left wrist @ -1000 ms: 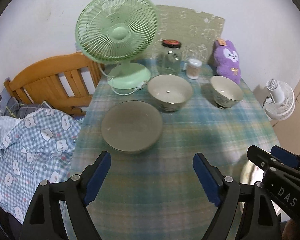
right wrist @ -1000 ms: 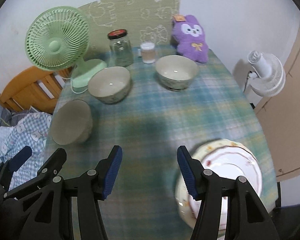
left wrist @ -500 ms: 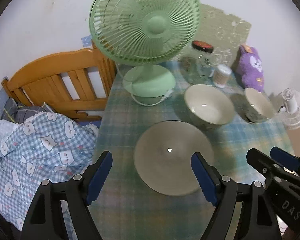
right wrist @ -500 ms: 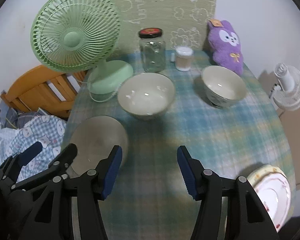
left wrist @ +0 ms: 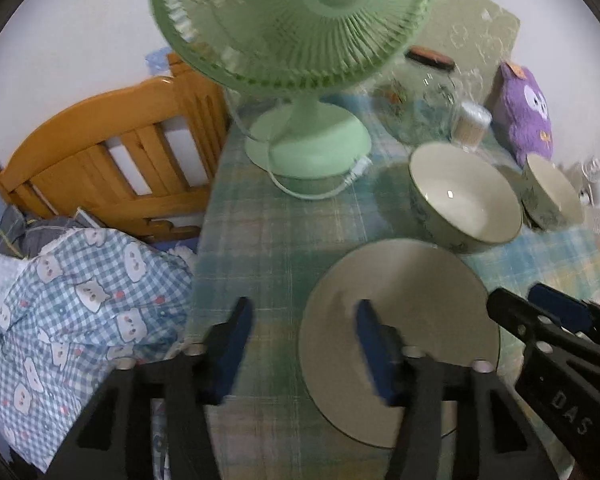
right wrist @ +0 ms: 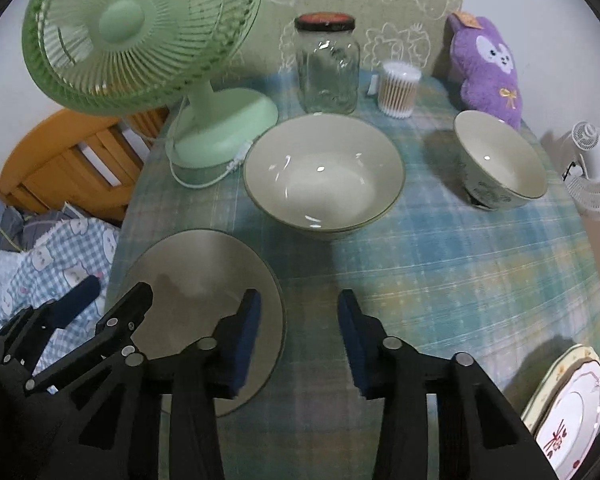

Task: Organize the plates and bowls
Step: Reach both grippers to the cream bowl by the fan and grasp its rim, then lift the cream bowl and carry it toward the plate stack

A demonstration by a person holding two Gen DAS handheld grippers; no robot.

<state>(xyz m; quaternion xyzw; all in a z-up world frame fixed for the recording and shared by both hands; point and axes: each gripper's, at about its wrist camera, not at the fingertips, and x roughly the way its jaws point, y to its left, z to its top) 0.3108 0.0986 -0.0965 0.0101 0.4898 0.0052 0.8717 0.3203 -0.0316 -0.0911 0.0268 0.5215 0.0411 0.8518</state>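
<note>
Two grippers close in on the grey plate (left wrist: 400, 320) at the table's left edge. The left gripper (left wrist: 300, 344) straddles its left rim, the right gripper (right wrist: 298, 332) its right rim; both sets of jaws have just been narrowing, stand half-closed, and do not yet press on anything.

Judging the risks: the plate looks shallow, smooth and glazed, so pads pinching a thin rim could slip, or a one-sided lift could tip it toward the bed. It lies so near the table's left edge that a nudge might push it off.

A big bowl (right wrist: 324, 174) stands just beyond the plate, near enough to be knocked. It is round, glossy and cream inside; a small bowl (right wrist: 500, 164) sits toward the right edge. One flowered plate (right wrist: 568, 404), scalloped and gilt-rimmed, lies at the near right corner. The checked tablecloth (right wrist: 440, 248) looks woven and could bunch under a dragged plate. The ribbed plastic fan (right wrist: 140, 28) stands at the far left corner.
</note>
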